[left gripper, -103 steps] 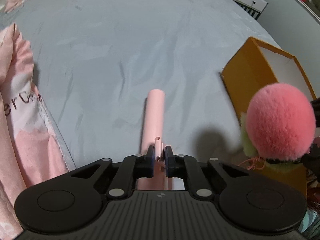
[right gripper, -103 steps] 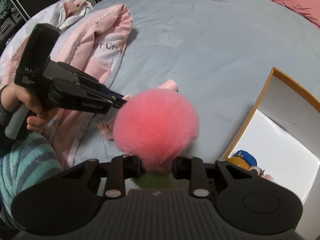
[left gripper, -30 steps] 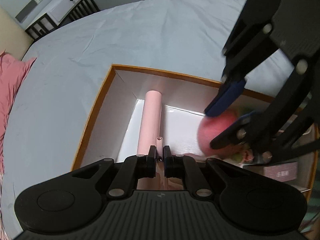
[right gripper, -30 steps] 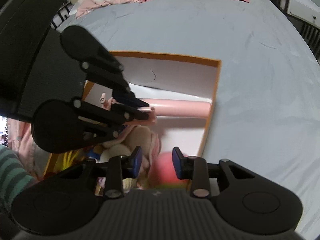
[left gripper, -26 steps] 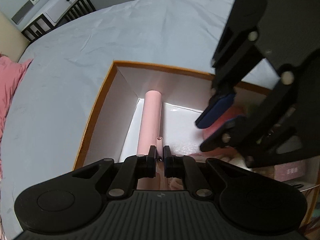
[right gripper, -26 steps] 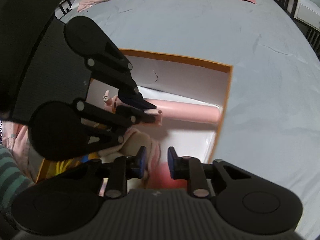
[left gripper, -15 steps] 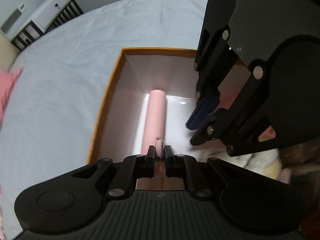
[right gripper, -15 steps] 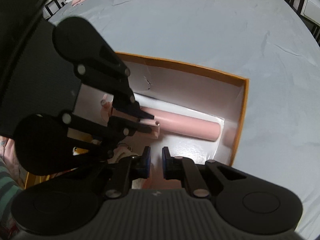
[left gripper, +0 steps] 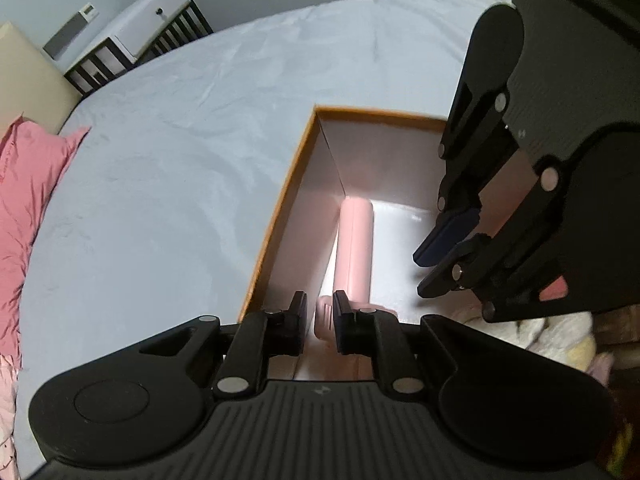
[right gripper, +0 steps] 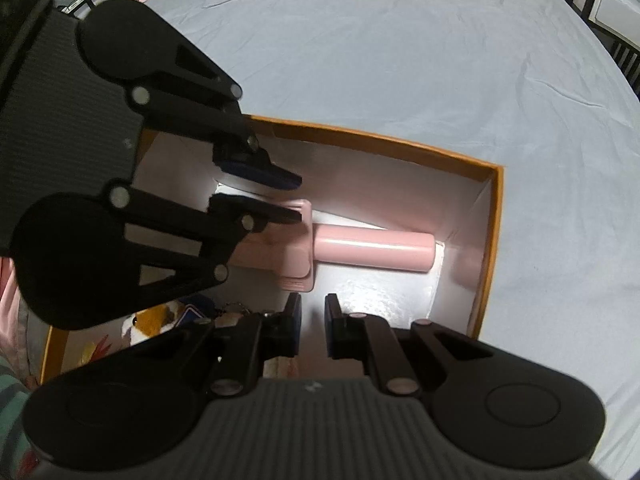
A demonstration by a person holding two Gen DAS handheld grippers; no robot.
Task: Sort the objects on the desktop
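A pink tube with a flat square end [left gripper: 354, 248] [right gripper: 372, 248] lies on the white floor of the orange-rimmed box [left gripper: 280, 216] [right gripper: 496, 240]. My left gripper [left gripper: 320, 312] [right gripper: 298, 199] hangs over its square end. The jaws are opening; the end sits between them with a gap at the left finger. My right gripper [right gripper: 311, 312] [left gripper: 420, 276] hovers over the box beside the tube. Its jaws stand narrowly apart, opening, with nothing between them. A bit of the pink pom-pom [left gripper: 556, 290] shows behind the right gripper.
Plush toys [left gripper: 560, 332] [right gripper: 148, 322] fill the near end of the box. The box stands on a grey-blue bed sheet [left gripper: 160, 160] [right gripper: 400, 60]. A pink pillow [left gripper: 24, 220] lies at the left, and a white cabinet with dark rails [left gripper: 152, 28] stands beyond the bed.
The right gripper let the pom-pom drop into the box and narrowed its jaws. The left gripper lowered the pink tube to the box floor, and its jaws have parted from it.
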